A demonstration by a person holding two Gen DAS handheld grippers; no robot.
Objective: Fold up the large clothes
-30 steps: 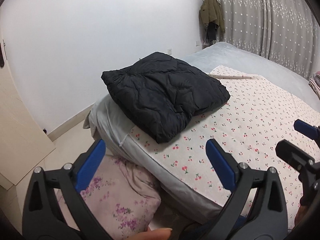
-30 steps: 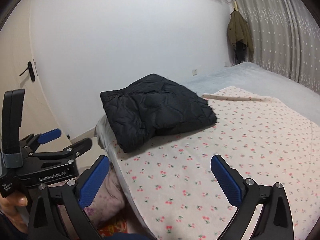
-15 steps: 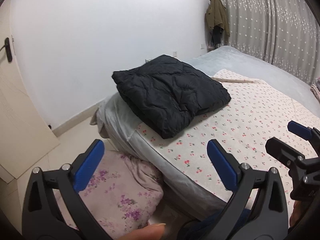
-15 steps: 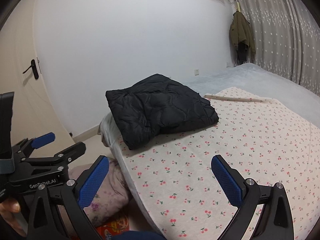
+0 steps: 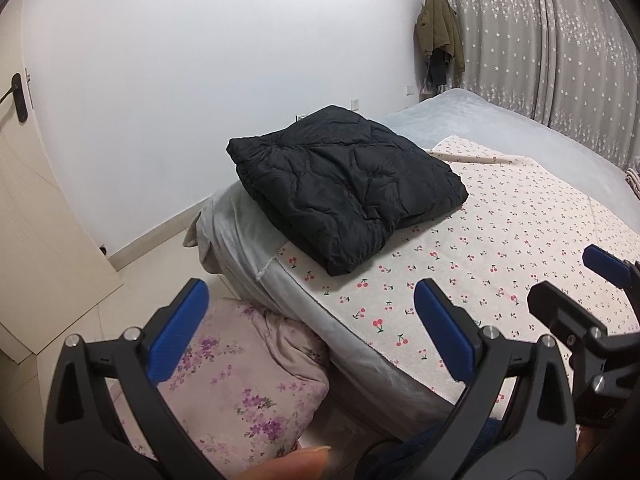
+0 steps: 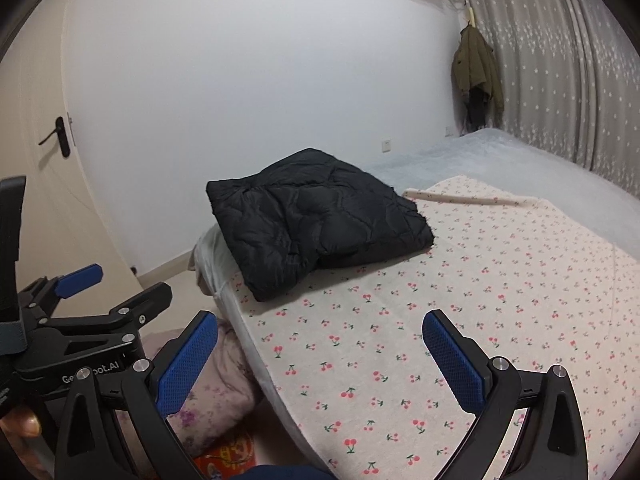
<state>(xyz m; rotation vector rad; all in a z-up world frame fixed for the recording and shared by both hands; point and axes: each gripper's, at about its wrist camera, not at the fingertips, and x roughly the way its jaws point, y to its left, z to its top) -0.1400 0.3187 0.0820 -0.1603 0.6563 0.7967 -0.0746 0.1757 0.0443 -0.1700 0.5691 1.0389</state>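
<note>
A black quilted jacket (image 5: 344, 184) lies folded into a thick rectangle on the near corner of the bed; it also shows in the right wrist view (image 6: 316, 220). My left gripper (image 5: 312, 336) is open and empty, held back from the bed's edge, well short of the jacket. My right gripper (image 6: 324, 360) is open and empty above the cherry-print sheet (image 6: 460, 300), also well short of the jacket. Each gripper shows at the edge of the other's view: the right one (image 5: 580, 300) and the left one (image 6: 112, 292).
The bed (image 5: 520, 140) has a grey blanket beyond the sheet. A floral pink bundle (image 5: 240, 380) lies on the floor by the bed corner. A door (image 6: 40, 200) stands left; grey curtains (image 5: 560, 40) and a hanging coat (image 5: 440, 28) stand far right.
Both grippers have drawn back and up from the bed, so the jacket looks smaller and farther. The jacket has not moved. Both grippers stay open.
</note>
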